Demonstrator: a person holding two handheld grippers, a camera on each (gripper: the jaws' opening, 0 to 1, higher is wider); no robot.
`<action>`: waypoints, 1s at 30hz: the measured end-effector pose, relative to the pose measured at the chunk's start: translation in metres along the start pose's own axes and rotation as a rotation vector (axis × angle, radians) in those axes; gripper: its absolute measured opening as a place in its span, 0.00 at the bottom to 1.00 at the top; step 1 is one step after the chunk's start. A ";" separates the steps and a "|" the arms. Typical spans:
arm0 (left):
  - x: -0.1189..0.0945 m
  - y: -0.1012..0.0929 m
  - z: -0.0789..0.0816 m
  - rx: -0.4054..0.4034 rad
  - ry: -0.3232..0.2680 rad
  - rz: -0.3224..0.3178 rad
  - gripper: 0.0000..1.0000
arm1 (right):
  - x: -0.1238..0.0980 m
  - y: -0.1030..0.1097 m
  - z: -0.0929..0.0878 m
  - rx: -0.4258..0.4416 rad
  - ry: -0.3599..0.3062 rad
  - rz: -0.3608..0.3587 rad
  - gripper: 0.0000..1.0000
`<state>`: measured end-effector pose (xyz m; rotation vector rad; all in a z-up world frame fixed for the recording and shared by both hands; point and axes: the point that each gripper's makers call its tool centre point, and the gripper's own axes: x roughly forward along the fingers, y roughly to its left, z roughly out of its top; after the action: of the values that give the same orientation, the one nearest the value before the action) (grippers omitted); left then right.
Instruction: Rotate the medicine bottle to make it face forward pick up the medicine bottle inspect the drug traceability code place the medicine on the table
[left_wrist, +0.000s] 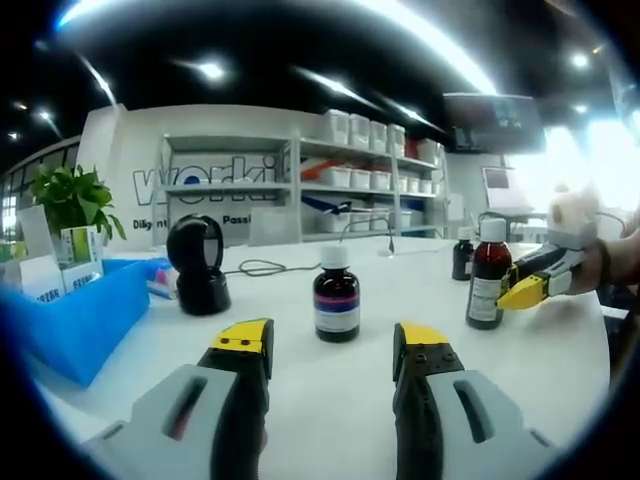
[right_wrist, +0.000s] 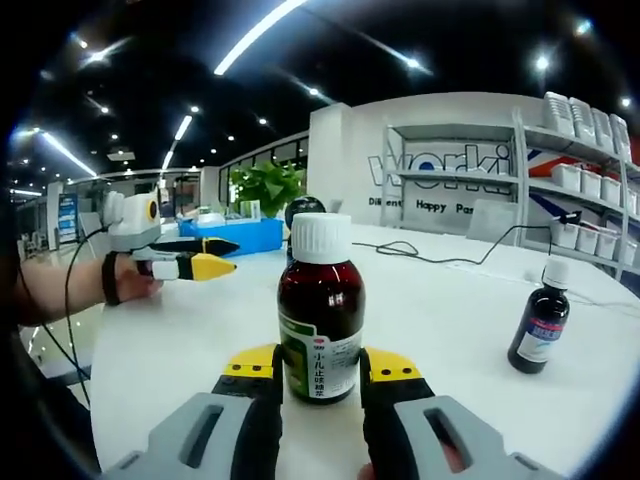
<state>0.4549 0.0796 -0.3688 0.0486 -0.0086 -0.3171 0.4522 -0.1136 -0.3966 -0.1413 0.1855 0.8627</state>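
Right hand-held gripper (right_wrist: 318, 372) pinches bottle (right_wrist: 320, 310) low at label, bottle upright on worktop (right_wrist: 450, 300), probably not lifted. Left hand-held gripper (left_wrist: 330, 345) spread, holding nothing. Turn slowly, keep base flat, label forward, then lift straight.

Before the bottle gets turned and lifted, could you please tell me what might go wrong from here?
1. The right tool holds the brown bottle only near its base, so the tall bottle may tip when lifted.
2. Its jaws sit at the label and could hide the code during inspection.
3. A second bottle stands nearby on the table; a wide swing might knock it over.
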 end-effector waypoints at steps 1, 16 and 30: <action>0.000 0.000 0.000 0.000 0.001 -0.001 0.39 | 0.000 0.000 0.000 -0.002 0.001 0.002 0.26; 0.000 0.001 -0.001 -0.001 0.002 0.002 0.39 | -0.010 -0.001 0.014 -0.050 -0.069 0.221 0.40; 0.000 0.001 -0.001 0.001 0.005 0.006 0.39 | 0.004 0.004 0.015 -0.114 -0.065 0.283 0.34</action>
<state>0.4551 0.0804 -0.3697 0.0507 -0.0045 -0.3108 0.4533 -0.1048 -0.3829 -0.1963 0.0966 1.1587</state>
